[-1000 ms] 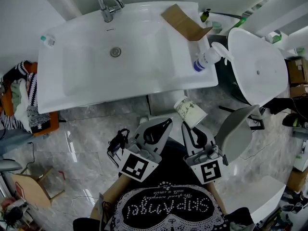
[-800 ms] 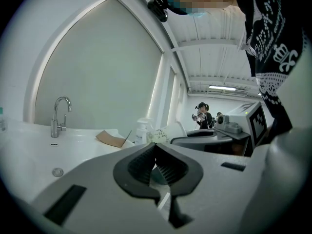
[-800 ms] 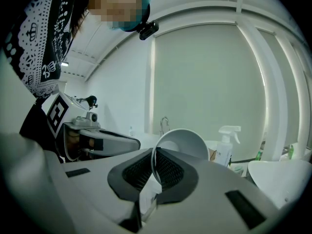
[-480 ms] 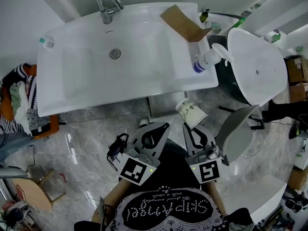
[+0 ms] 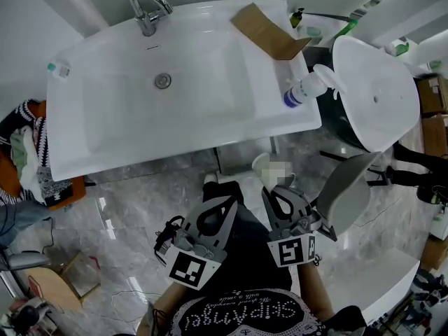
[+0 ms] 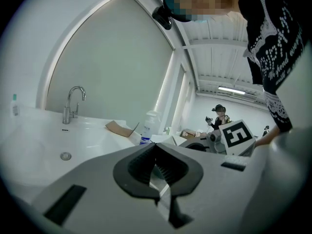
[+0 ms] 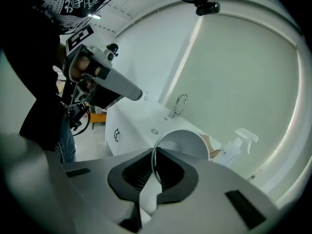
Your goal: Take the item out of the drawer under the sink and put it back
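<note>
A white paper cup (image 5: 264,166) with print on its side hangs over the grey floor in front of the sink (image 5: 175,82). My right gripper (image 5: 270,190) is shut on the cup's rim, and in the right gripper view the rim (image 7: 183,143) stands thin between the pads. Beside it my left gripper (image 5: 234,200) is shut with nothing in it, its tips meeting (image 6: 156,144). The white cabinet front under the sink, with its dark handle (image 7: 117,134), shows in the right gripper view. The head view hides that front beneath the basin.
On the sink's right end lie a cardboard piece (image 5: 269,33) and a spray bottle (image 5: 304,89); the faucet (image 5: 145,9) stands at the back. A white round seat (image 5: 374,96) is at the right, a basket of clothes (image 5: 28,152) at the left. A person (image 6: 220,115) stands far off.
My right gripper has sunk and rolled with the cup in it. The left gripper has drifted a little lower and rolled slightly. Both stay shut.
</note>
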### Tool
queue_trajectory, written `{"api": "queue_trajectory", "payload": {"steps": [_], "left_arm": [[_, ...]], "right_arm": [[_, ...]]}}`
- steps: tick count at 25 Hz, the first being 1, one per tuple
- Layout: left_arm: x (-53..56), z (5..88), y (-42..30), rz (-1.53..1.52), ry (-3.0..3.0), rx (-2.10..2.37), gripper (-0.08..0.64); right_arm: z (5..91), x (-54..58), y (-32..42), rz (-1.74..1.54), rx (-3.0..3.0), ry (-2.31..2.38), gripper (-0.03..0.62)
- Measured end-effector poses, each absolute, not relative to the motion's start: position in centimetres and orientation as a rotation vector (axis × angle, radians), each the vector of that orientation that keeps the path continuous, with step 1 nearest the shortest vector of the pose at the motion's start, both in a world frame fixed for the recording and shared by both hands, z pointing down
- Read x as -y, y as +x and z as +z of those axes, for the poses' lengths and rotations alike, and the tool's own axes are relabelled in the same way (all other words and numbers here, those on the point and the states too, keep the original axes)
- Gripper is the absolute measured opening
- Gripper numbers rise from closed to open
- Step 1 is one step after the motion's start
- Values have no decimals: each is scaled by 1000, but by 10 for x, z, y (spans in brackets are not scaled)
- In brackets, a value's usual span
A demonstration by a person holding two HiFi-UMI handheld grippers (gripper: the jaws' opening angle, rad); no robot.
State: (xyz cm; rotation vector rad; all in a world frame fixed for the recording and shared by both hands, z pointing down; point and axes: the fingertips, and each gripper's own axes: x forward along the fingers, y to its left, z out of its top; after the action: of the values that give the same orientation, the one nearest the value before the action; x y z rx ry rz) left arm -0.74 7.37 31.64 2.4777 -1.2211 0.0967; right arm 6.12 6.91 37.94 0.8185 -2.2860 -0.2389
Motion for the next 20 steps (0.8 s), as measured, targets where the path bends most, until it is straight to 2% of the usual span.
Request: {"api": "queue_trajectory", "payload": {"steps": [8,20], "left_arm": [[-77,329,-12,83,2408,1230,5],[-91,378,-7,128,2304,1169,5]], "right_arm": [[420,-63,56,-309,2193,703,25],[493,-55,59,-219,2136,665,25]]}}
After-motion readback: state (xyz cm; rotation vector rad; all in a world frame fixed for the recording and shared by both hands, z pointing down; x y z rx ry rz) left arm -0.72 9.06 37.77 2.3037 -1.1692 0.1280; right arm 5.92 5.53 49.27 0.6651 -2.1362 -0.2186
